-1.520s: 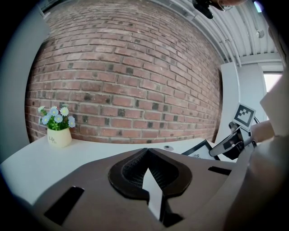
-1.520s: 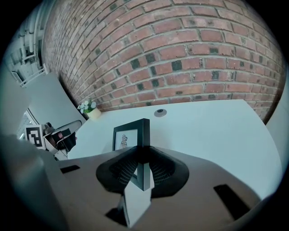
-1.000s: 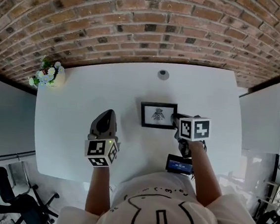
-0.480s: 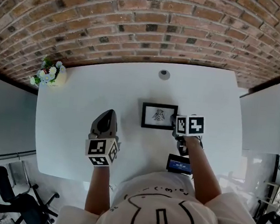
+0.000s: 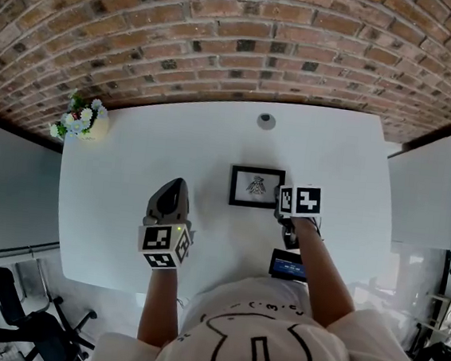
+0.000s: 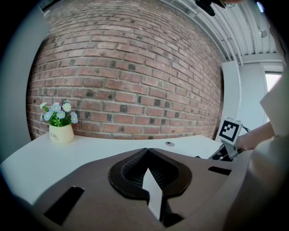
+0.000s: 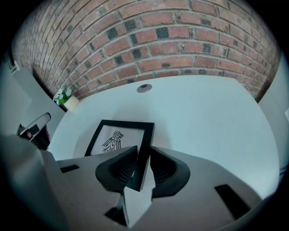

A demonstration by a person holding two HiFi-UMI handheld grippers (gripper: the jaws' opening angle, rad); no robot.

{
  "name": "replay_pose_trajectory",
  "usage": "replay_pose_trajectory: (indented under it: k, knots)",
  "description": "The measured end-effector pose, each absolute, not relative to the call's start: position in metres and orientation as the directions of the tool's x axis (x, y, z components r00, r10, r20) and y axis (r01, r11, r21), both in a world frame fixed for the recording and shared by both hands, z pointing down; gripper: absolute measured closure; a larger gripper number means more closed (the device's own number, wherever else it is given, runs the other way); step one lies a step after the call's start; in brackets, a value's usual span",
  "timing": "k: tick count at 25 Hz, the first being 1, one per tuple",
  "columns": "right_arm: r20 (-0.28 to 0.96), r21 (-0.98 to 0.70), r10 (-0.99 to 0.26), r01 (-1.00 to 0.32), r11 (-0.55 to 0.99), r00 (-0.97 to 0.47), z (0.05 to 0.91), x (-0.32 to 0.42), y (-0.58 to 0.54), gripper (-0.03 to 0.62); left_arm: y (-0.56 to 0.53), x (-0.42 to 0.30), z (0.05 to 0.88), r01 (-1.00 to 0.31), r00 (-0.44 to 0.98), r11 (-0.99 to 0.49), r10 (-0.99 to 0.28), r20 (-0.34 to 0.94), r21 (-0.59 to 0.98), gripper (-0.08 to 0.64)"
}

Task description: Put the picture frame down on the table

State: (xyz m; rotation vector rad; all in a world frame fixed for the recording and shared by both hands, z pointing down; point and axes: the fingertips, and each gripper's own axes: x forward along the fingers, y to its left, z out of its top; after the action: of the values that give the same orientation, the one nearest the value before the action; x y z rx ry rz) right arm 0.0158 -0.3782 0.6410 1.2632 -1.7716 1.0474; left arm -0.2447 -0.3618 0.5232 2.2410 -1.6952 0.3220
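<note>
Right gripper (image 7: 143,151) fingers (image 7: 118,170) clench one edge of the picture frame (image 7: 118,137), hiding its near corner. Left gripper (image 6: 147,155) fingers pressed together, empty. Flower pot (image 5: 79,120) sits well apart on the worktop (image 5: 124,229).

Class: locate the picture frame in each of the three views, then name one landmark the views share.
Head view: picture frame mid-table, beside the right hand-held gripper.
Left gripper view: not clearly in it.
Right gripper view: lower centre, its right edge clamped between the jaws.
Shared landmark: the flower pot at the table's far left corner.
</note>
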Motion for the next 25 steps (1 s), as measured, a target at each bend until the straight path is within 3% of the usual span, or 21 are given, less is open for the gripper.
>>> replay_pose_trajectory:
  k: [15, 25]
  knots:
    - [0.877, -0.178, -0.410, -0.962, 0.208, -0.251, 0.648, 0.017, -0.378, 0.509, -0.358, -0.247, 0.523, -0.962, 0.272, -0.247, -0.892, 0.361, 0.117, 0.548]
    - [0.848, -0.204, -0.461, -0.965, 0.168, -0.259, 0.639, 0.030, -0.381, 0.423, -0.353, -0.242, 0.517, -0.959, 0.283, -0.258, -0.894, 0.347, 0.118, 0.548]
